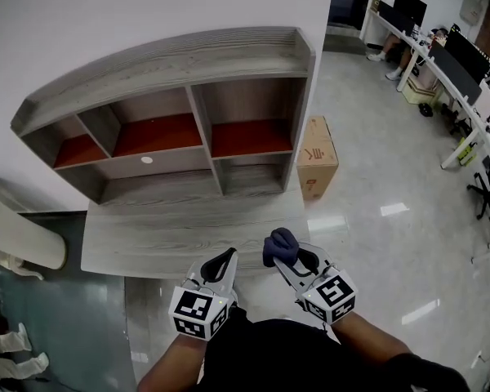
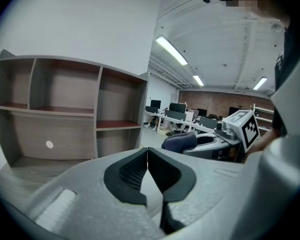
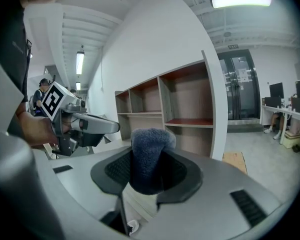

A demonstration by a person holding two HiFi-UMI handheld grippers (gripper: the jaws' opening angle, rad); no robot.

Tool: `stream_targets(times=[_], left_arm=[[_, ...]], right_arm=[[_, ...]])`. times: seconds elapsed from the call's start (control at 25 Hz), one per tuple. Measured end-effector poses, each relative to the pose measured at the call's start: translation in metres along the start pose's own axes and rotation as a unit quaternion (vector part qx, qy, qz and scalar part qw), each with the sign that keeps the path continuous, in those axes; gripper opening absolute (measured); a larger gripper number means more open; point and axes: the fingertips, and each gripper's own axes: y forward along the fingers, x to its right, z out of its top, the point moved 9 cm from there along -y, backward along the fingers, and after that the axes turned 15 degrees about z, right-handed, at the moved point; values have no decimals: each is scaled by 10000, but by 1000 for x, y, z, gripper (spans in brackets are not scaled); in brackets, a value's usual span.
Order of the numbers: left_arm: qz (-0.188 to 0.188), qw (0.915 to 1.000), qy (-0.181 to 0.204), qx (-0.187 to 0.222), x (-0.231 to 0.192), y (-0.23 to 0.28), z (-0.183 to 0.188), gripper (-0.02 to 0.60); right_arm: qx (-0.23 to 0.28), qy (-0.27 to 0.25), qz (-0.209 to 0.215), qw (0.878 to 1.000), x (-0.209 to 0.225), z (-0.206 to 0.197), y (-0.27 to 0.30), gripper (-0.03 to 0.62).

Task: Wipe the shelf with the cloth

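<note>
- Nearest, low in the head view, both grippers sit side by side; the left gripper (image 1: 226,261) has its ribbed black pads pressed together with nothing between them.
- Just beside it, the right gripper (image 1: 287,256) pinches the cloth (image 1: 279,243), a dark blue, fuzzy wad that bulges past the fingertips in a rounded fold.
- Ahead of both sets of fingertips lies a broad, flat ledge (image 1: 171,239) of grey wood grain; the cloth is apart from it.
- Further out from the fingertips stands the shelf (image 1: 175,60): grey grained boards frame open cubbies, some with reddish-brown bottoms.
- This looks like the carry-in step, with wiping not yet begun, since the cloth touches no board.
- The next move calls for reaching the right gripper forward and pressing the protruding fold flat on a board.
- The soft pile should conform and drag, but so little of it sticks out that the hard fingertips might scrape the wood.
- Right of the fingers, past the shelf's end, a cardboard box (image 1: 317,158) stands on the glossy pale floor (image 1: 376,211).
- Farthest off are desks (image 1: 449,60) with monitors.
</note>
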Motion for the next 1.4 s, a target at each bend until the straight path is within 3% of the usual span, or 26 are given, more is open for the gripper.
stream_targets(times=[0.44,0.8,1.12,1.4], left_arm=[[-470,9987,98,155,-85,32,24,11],[-923,9952,242,225,-127,47,32,11],[-1094,9933,263,252,-138,62,37,11],[-882,9956,110,309,-133,73,46,11]], right_arm=[[92,-67,-558,9984,-1,35,75,143],[196,-54,-1107,9936,-2,48,109,143],[233,-149,-1258,9917,2,58,119,143],[264,-283,-1113,9930,24,72,118,143]])
